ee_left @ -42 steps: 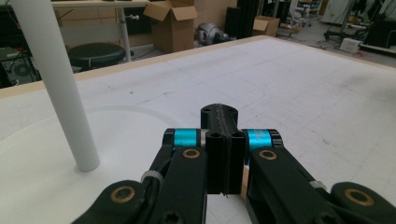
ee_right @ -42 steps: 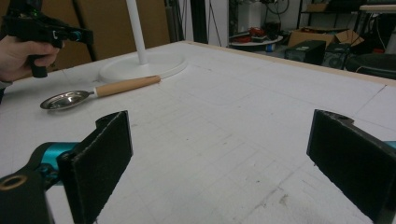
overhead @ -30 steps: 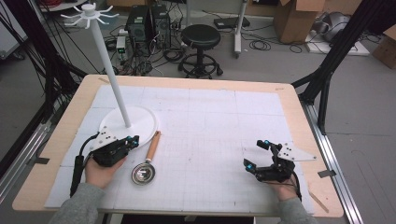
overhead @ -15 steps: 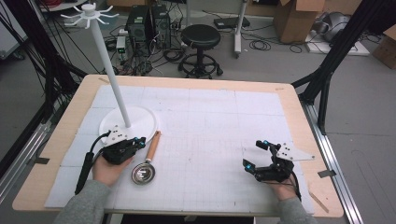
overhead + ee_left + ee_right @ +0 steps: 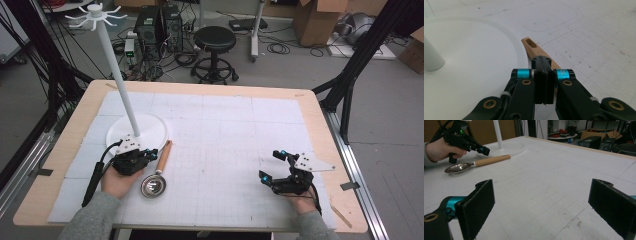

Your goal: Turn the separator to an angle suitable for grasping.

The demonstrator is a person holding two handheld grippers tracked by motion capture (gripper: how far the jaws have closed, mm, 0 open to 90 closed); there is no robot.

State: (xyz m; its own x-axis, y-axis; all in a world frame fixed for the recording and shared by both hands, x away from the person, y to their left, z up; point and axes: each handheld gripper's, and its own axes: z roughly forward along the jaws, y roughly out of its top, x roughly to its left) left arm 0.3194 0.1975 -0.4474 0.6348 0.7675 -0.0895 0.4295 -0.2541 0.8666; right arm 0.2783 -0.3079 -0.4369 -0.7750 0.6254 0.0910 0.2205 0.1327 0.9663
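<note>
Since the earlier pictures, the left gripper [image 5: 148,154] has slid a little closer to the wooden handle of the ladle [image 5: 156,171], while the right gripper [image 5: 272,167] has stayed put on the right side of the table [image 5: 310,107]. The ladle lies flat on the white mat, with its shiny bowl near the person's left hand [image 5: 119,183] and its handle tip touching the rim of the round white base of the stand [image 5: 149,131]. In the left gripper view the left jaws look pressed together, with nothing between them, and the handle [image 5: 534,48] pokes out just past their tips and a bit to the right. The jaws are near the handle, and they do not hold it. The right jaws are spread wide apart and hold nothing; in the right gripper view the ladle [image 5: 477,163] sits well away from them, across the mat. The job in hand looks like picking up the ladle, maybe to hang it on the hooks at the top of the stand. To do that well, the left jaws should open first, then come down with one jaw on each side of the handle, near its middle, and squeeze softly. The hole at the handle's end should be left free for a hook.
</note>
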